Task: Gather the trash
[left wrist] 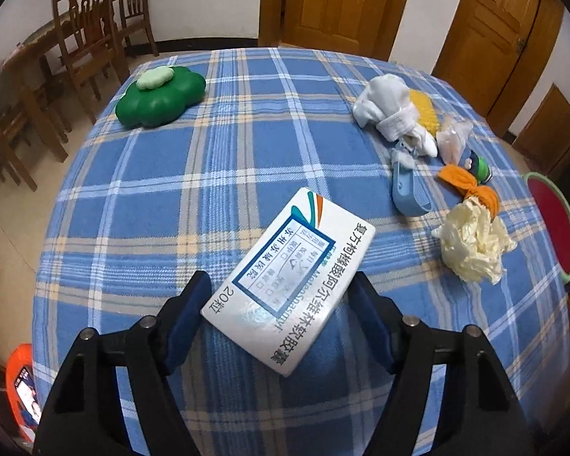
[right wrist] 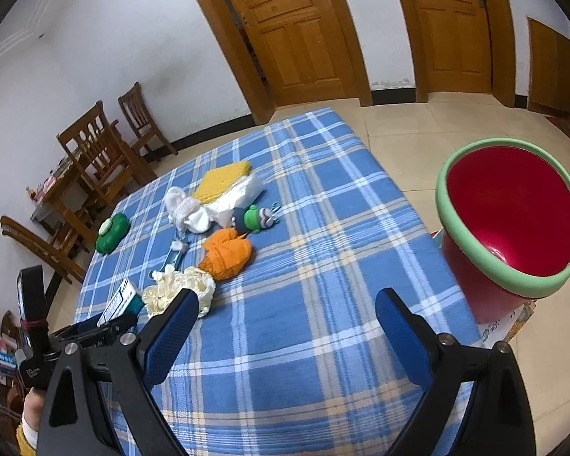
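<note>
Lower centre, the left hand-held gripper (left wrist: 281, 296) stands spread around the box (left wrist: 288, 285), pads off it. The right hand-held gripper (right wrist: 287, 313) gapes over bare desk (right wrist: 304, 342). Bin (right wrist: 513, 224) beyond the desk's right edge; clutter upper left.

We are in a lived-in home, most likely a dining or living room. Panelled wooden doors (right wrist: 296, 34) in wide wooden frames stand along the far white wall, above a dark skirting and pale floor tiles (right wrist: 410, 121). At the far left we see wooden dining chairs (left wrist: 83, 34) drawn around a cluttered wooden table (right wrist: 57, 190). Near us, a blue plaid cloth (left wrist: 193, 190) covers a table strewn with household odds and ends, and a red bin with a green rim (right wrist: 513, 220) sits to its right.
</note>
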Available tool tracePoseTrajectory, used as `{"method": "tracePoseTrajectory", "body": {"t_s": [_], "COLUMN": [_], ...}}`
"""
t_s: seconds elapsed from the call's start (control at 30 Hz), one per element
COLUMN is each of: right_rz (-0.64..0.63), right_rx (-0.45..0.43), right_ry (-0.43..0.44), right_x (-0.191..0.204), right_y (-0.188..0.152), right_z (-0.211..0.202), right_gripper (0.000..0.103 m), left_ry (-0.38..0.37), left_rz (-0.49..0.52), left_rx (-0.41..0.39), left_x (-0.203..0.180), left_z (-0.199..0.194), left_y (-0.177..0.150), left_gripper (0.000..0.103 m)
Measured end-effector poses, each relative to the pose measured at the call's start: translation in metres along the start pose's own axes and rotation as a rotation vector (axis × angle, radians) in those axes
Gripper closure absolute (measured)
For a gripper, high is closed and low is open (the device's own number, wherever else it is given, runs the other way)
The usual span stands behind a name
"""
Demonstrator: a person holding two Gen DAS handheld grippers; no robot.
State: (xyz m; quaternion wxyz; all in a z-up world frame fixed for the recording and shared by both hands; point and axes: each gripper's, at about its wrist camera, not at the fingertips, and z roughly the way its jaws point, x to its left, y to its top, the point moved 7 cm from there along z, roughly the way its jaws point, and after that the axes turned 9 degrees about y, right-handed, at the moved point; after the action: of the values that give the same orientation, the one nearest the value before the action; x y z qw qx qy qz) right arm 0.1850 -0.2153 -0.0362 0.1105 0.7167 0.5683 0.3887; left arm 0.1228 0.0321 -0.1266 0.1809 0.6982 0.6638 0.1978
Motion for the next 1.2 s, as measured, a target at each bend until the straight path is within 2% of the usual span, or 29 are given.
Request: {"method": "tracePoseTrajectory", "body": {"t_s": [0.27, 0.6, 0.73, 0.83, 0.93, 0.97, 1.07, 1.2], "right_rz": [-0.057, -0.103, -0.107, -0.091, -0.083, -0.066, -0.07, -0.067], "right_rx": [0.06, 0.137, 0.168, 0.187, 0.191, 0.192, 0.183, 0.174], "right_ry": [0.039, 0.094, 0.101, 0.116, 0.145, 0.162, 0.168, 0.189], "right_x": [0.028, 0.064, 0.071, 0.072, 0.073, 0.073, 0.073, 0.073], "right_y": [-0.005, -0.013, -0.02, -0.024, -0.025, -0.026, -0.03, -0.032], "right_z": [0.028, 0.073, 0.088, 0.097, 0.098, 0.097, 0.092, 0.079], "right_gripper": [0.007, 0.007, 0.021, 0.035, 0.057, 0.061, 0.071, 0.075], "left_ry": [-0.067, -0.051, -0.053, -0.063, -0.071, -0.073, -0.078, -0.081], "left_rz": [-0.142, -0.211, -0.212, -0.212, -0.211, -0.209, -0.196, -0.181], "left_rx": [-0.011, -0.05, -0.064, -0.066, -0.069, -0.07, -0.068, -0.08], "left_x": [0.011, 0.031, 0.032, 0.032, 0.03, 0.029, 0.024, 0.018], "left_z": [-0.008, -0.023, -0.026, -0.027, -0.029, -0.029, -0.032, -0.041], "left_y": [-0.003, 0.001, 0.004, 0.006, 0.006, 0.006, 0.005, 0.006], "left_gripper": [0.03, 0.03, 0.03, 0.03, 0.03, 0.03, 0.03, 0.03]}}
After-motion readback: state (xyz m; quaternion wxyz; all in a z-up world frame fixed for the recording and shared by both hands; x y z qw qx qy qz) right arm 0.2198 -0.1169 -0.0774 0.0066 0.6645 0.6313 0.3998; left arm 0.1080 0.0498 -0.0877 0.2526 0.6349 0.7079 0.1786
